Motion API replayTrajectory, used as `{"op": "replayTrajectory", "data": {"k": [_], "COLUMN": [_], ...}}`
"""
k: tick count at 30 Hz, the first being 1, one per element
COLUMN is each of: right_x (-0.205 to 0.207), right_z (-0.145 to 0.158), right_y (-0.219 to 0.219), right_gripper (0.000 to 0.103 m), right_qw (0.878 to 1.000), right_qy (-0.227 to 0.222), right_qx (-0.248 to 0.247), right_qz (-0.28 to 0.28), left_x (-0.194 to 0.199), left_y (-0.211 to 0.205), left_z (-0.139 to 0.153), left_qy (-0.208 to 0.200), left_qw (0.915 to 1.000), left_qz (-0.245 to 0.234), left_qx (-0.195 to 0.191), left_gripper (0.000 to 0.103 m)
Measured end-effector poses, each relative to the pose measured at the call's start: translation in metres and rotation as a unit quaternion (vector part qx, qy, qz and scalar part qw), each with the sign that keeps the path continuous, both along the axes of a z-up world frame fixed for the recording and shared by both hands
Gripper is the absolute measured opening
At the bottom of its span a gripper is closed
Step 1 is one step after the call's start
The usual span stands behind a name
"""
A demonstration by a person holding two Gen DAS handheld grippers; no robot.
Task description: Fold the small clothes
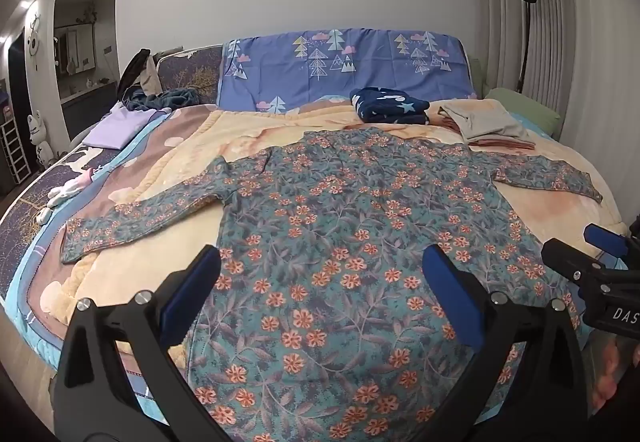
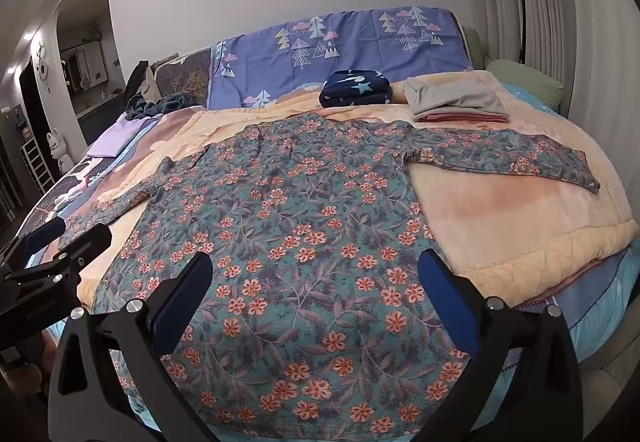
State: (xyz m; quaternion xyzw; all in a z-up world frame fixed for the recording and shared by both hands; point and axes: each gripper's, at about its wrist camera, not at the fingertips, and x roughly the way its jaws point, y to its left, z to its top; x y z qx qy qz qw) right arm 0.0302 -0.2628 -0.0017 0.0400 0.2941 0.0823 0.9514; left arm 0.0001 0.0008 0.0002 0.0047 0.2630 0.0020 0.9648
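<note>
hem of floral shirt [image 1: 320,322]: cut off at bottom edge | shelf items: too small

Both views are taken from the foot of the bed [image 1: 520,178], facing its headboard and tilted downward. The left wrist view is set low and close over the near hem of the floral garment [image 1: 340,242], framed by the left tongs [image 1: 320,270]; the right tongs [image 1: 576,246] are caught at its right edge. The right wrist view is set just beside it, equally near, framed by the right tongs [image 2: 316,274], with the left tongs [image 2: 68,238] at its left edge. The garment [image 2: 304,242], bed [image 2: 520,226] and back wall are shared.
</note>
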Motion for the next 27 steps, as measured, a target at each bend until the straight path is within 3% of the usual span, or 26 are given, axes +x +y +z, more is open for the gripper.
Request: {"op": "replayTrajectory", "data": {"k": [1, 13, 27], "right_x": [0.0, -0.006, -0.008], "right_z": [0.0, 0.004, 0.006], "right_y": [0.0, 0.001, 0.002], "right_gripper": [0.102, 0.102, 0.102], "right_qw": [1.0, 1.0, 1.0], "right_qy": [0.0, -0.01, -0.017], "right_qx": [-0.002, 0.006, 0.007], "right_qz": [-0.001, -0.003, -0.006], "left_x": [0.0, -0.002, -0.011], "left_y": [-0.002, 0.0, 0.0], "left_z": [0.0, -0.005, 0.004], "left_qy": [-0.001, 0.005, -0.018], "left_qw": [0.9999, 1.0, 0.9997], "left_qz": [0.0, -0.004, -0.015], "left_qx": [0.012, 0.005, 0.011], "left_gripper": [0.101, 0.101, 0.101]}}
